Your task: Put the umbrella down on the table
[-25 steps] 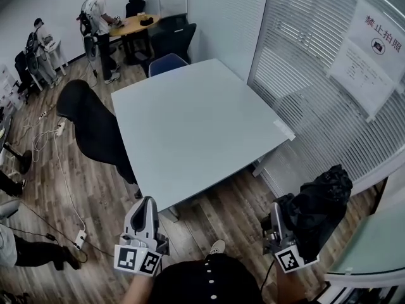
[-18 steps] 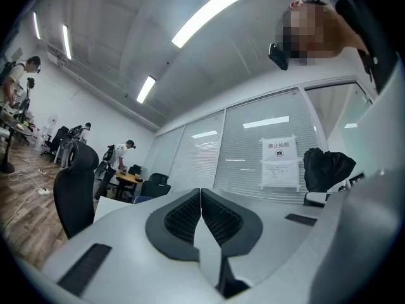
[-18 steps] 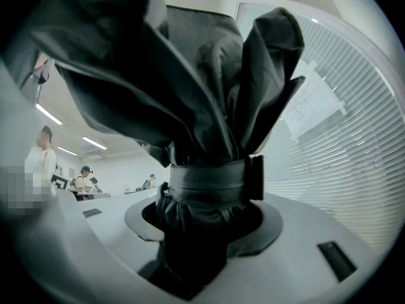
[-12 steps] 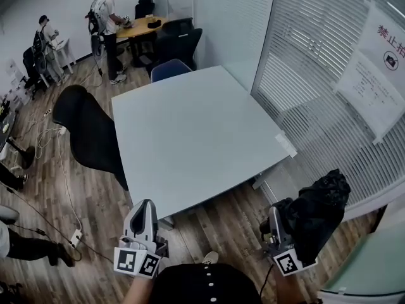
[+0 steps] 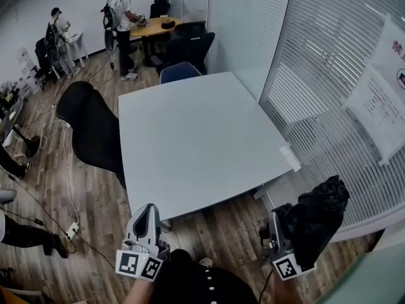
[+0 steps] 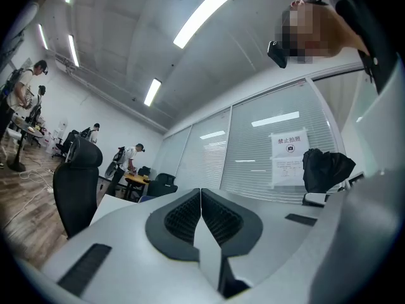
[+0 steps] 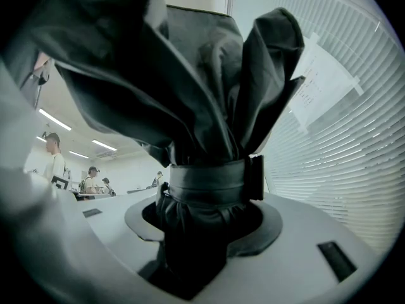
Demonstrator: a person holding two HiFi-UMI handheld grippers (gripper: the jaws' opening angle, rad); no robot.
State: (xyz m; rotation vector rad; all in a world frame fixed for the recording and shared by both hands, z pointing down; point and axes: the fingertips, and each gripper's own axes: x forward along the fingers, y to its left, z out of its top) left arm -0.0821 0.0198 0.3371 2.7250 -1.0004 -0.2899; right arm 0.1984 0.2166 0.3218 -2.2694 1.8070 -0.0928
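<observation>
A folded black umbrella [image 5: 315,219] with a strap round its cloth stands up from my right gripper [image 5: 276,230], low at the right of the head view. In the right gripper view the umbrella [image 7: 196,170] fills the picture and the jaws are shut on its lower part. My left gripper [image 5: 147,223] is low at the left, held over the wooden floor just short of the table's near edge, shut and holding nothing; in its own view the dark pads [image 6: 201,217] meet. The pale square table [image 5: 196,138] lies ahead of both grippers, its top bare.
A black office chair [image 5: 95,128] stands at the table's left side and a blue chair [image 5: 179,71] at its far end. A glass wall with blinds [image 5: 329,106] runs along the right. Two people [image 5: 123,18] stand at desks far back. Cables [image 5: 66,170] trail on the floor at left.
Both grippers have come forward toward the table's near edge, and the table now lies closer and more central in the head view. The umbrella stays in the right gripper.
</observation>
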